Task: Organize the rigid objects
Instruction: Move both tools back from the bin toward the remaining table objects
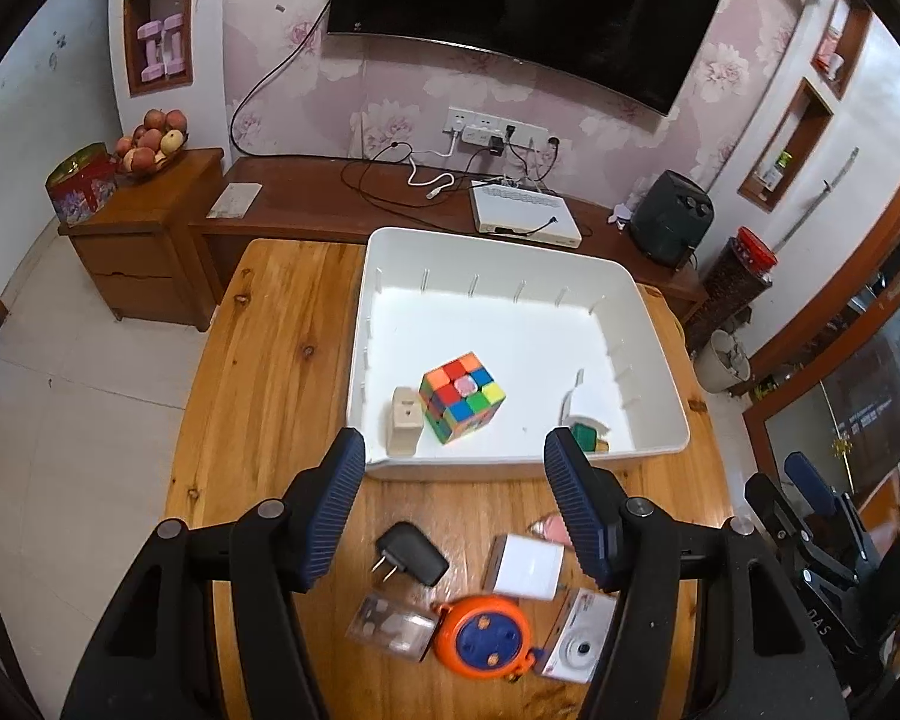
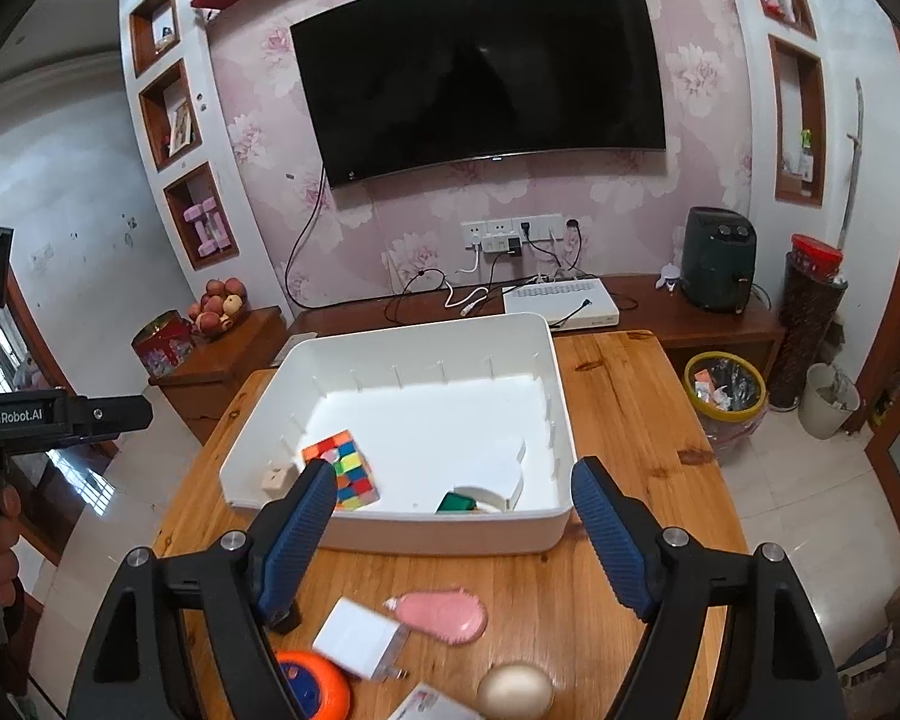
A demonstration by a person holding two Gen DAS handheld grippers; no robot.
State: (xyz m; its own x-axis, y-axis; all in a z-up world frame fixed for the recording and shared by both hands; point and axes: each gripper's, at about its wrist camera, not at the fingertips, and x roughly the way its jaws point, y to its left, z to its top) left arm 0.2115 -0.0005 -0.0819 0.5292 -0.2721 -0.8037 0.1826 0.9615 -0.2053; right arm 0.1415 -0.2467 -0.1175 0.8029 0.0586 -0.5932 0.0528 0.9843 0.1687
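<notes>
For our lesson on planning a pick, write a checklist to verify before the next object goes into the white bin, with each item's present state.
1. Left hand-held gripper empty, jaws apart: ok.
2. Right hand-held gripper empty, jaws apart: ok.
3. Free floor space in the white bin beyond the colour cube: ok.
4. White charger not covered by other items: ok.
5. Egg safe from rolling off the table: cannot tell.
6. Table cleared of loose objects: not ok; the black plug adapter and orange reel remain.

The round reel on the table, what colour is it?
The reel is orange with a blue centre, clearest in the left wrist view.
</notes>
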